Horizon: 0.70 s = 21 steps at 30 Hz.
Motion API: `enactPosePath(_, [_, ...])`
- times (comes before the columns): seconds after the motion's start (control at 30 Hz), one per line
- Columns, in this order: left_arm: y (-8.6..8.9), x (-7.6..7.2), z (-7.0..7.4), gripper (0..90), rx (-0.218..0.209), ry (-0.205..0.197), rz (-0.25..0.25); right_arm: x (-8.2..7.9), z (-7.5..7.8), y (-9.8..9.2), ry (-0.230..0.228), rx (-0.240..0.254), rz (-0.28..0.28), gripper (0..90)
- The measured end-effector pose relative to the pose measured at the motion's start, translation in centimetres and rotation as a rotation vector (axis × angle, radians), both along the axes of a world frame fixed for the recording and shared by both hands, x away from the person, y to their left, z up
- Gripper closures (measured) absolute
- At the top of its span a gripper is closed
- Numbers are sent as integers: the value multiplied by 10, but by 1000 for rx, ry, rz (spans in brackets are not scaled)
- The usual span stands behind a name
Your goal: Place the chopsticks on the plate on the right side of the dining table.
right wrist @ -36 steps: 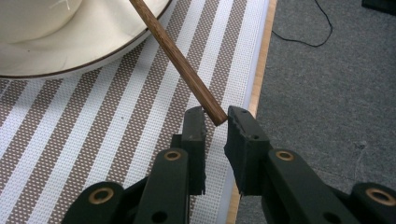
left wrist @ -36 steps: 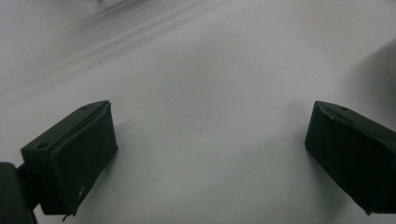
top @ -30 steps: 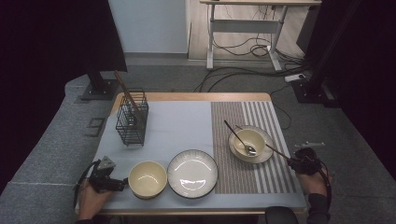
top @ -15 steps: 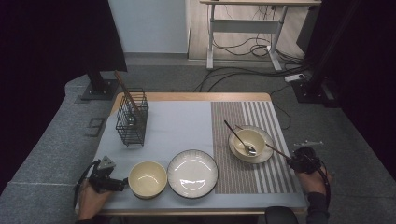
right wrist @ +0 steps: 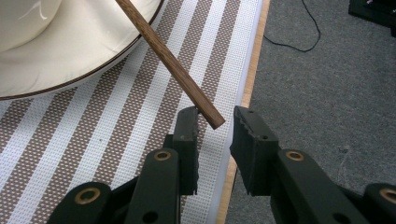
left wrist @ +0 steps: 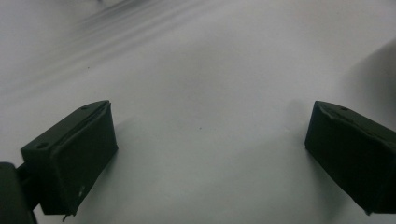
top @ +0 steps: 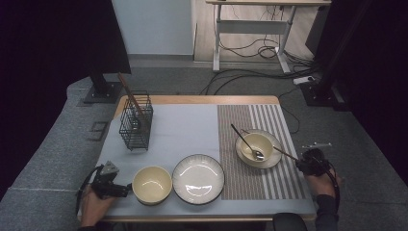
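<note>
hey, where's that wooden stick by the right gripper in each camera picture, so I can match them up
High view: the wooden stick lies right of centre, running from the cream dish toward the right gripper.
Right gripper view: it slants down from top centre, its end between the right gripper's open jaws, at the left pad.
Left gripper view: I can't find it; the left gripper faces plain pale cloth.
Shared landmark: the striped mat under the dish.

The right gripper [right wrist: 215,126] jaws have just opened around the chopstick [right wrist: 168,65] end.
</note>
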<state>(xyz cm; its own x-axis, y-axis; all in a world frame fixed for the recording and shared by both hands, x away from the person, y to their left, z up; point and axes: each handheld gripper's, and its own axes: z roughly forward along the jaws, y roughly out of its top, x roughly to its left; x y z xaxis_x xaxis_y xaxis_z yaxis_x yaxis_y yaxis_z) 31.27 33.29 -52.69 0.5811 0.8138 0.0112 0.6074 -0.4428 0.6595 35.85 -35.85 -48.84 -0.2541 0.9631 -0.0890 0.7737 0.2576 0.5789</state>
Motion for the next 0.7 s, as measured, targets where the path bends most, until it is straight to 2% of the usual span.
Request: enactPosePath(0.7, [0,0,0,20,0,0,0,9,0,-4,-5,-13,3,721])
